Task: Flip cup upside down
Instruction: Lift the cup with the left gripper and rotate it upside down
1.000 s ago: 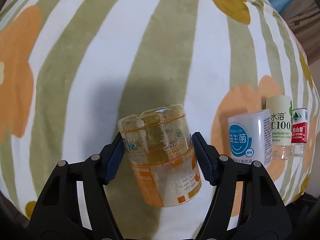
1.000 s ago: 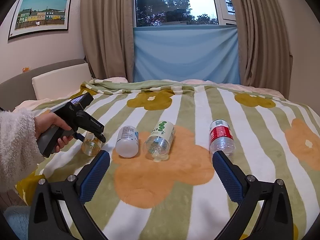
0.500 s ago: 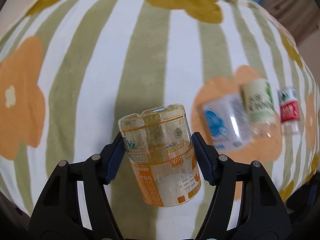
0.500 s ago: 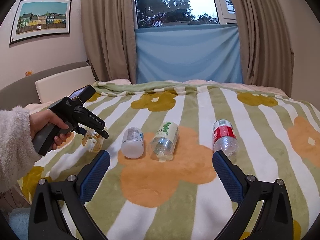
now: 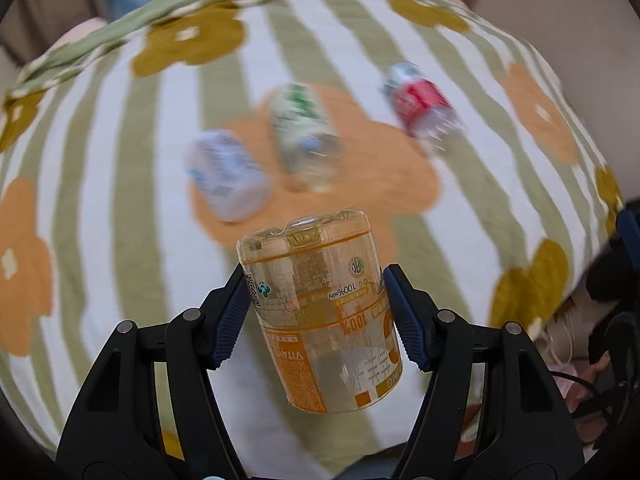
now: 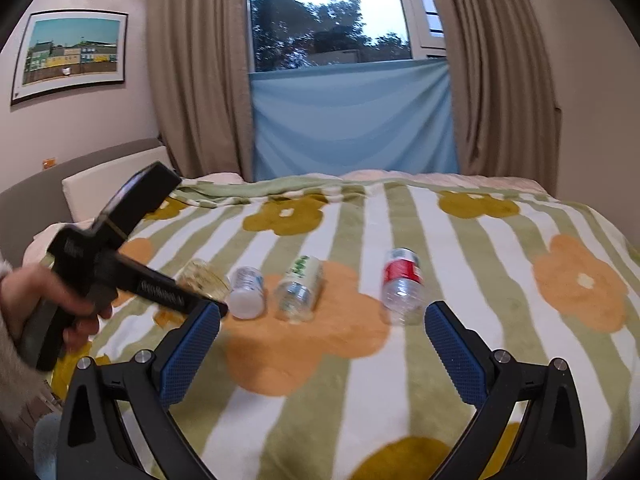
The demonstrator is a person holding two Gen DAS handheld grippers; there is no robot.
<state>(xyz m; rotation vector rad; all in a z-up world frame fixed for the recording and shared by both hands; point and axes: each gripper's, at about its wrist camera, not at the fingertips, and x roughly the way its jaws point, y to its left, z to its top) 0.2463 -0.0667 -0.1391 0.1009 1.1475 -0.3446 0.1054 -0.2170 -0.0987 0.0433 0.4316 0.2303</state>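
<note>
My left gripper is shut on a clear cup with an orange label, cut from a bottle. It holds the cup in the air above the flowered blanket, closed base pointing away and up, label text inverted. In the right wrist view the left gripper and the cup show at the left, above the bed. My right gripper is open and empty, low over the blanket near the bed's front.
Three cut bottle cups lie on their sides on the striped blanket: a white one, a green-labelled one and a red-labelled one. Curtains and a window stand behind the bed. A headboard cushion is at the left.
My left gripper has lifted and swung with the cup, so its view now faces the three lying cups and the bed's far side. The right gripper has barely moved.
</note>
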